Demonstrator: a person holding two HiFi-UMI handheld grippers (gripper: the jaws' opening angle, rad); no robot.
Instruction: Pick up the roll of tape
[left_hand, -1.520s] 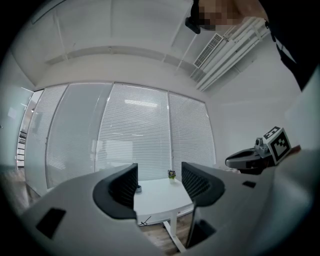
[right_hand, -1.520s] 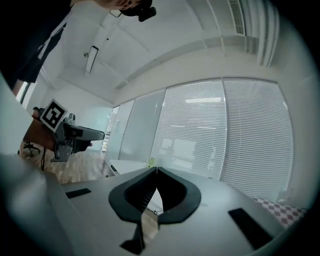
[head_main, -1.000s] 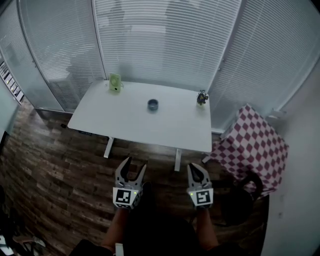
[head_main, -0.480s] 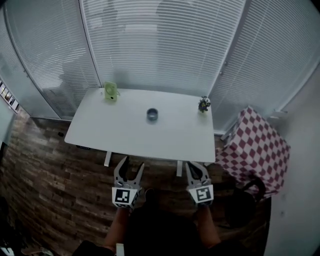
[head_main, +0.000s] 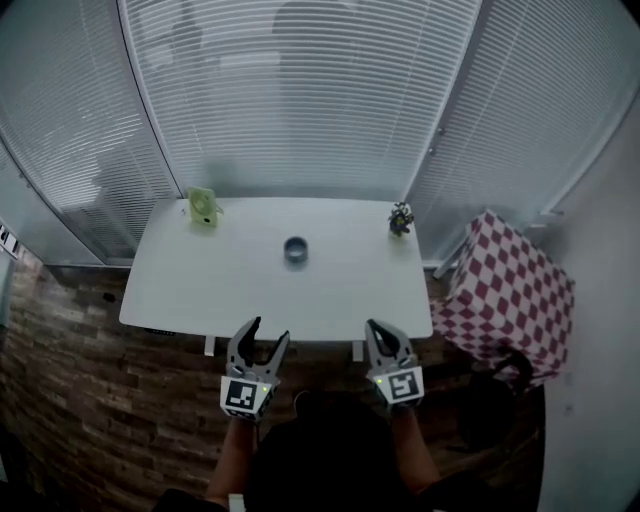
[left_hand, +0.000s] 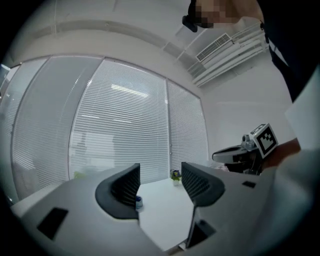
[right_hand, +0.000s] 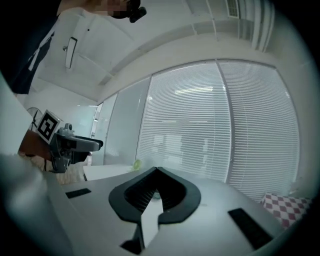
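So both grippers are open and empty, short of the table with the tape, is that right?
No: the right gripper view shows the right gripper shut, though empty. The left gripper is open, and both are short of the table with the tape.

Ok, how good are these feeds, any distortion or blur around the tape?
Head view: fisheye bends the blinds, roll of tape small but clear. Left gripper view: dark vignetted corners, tape soft beside one jaw. Right gripper view: shut jaws hide most of the table.

On the table (head_main: 180, 285), the roll of tape (head_main: 295, 250) lies central; a box (head_main: 203, 207) back-left; a figurine (head_main: 401, 219) back-right.
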